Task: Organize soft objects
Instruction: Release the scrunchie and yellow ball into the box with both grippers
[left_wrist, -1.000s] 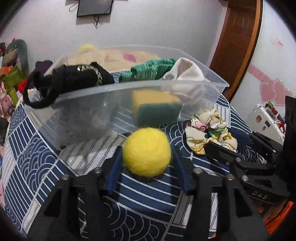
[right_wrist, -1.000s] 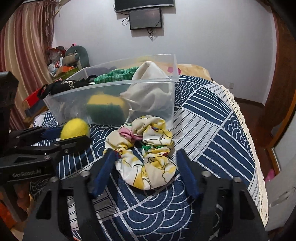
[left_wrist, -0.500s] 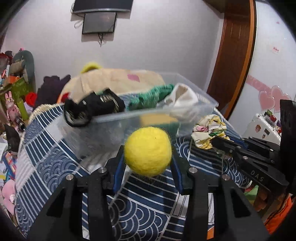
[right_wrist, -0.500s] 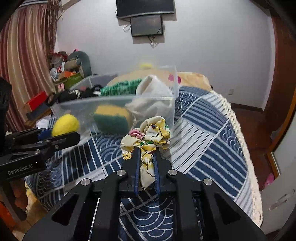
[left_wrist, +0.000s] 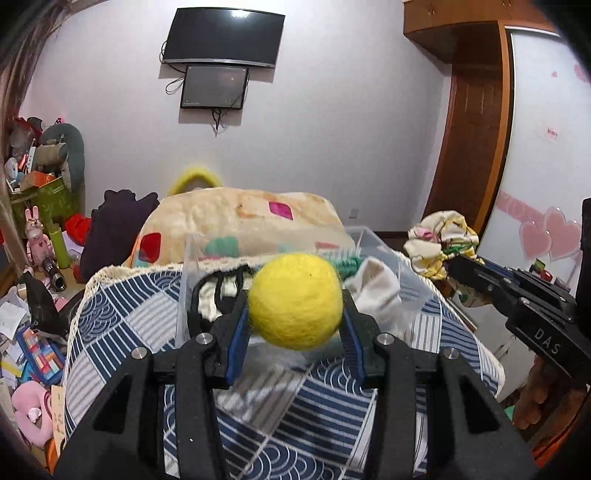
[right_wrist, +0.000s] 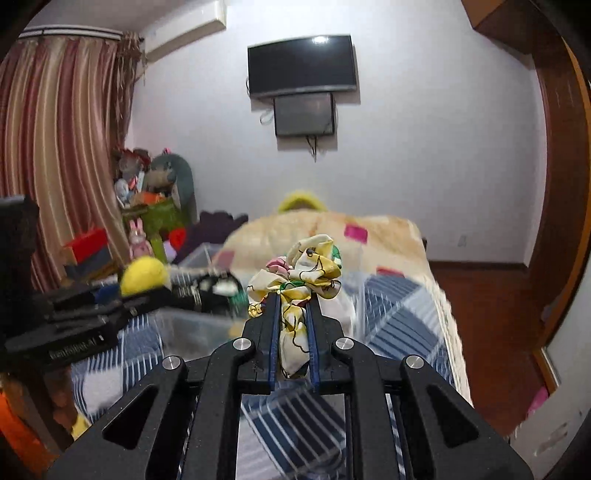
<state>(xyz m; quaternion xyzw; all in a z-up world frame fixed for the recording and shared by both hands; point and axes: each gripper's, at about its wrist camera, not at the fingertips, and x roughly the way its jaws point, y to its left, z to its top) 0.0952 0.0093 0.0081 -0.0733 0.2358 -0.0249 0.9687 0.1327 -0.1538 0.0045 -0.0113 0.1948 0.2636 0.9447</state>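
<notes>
Yellow felt ball (left_wrist: 294, 301) up in the air, round and fuzzy, pinched on both sides between the blue pads of the left gripper (left_wrist: 293, 325), clear of the patterned bedspread. The floral scrunchie (right_wrist: 299, 280), cream with yellow, pink and green, is clamped in the right gripper (right_wrist: 291, 332): its bulk puffs out above the fingertips and one tail hangs down between the pads. Ahead of both sits the clear plastic bin (left_wrist: 207, 266) on the bed, already holding a white cloth (left_wrist: 373, 291) at its right end, a green knitted piece (left_wrist: 345, 258) just behind that, and a black strappy item (left_wrist: 218, 291) at the left.
</notes>
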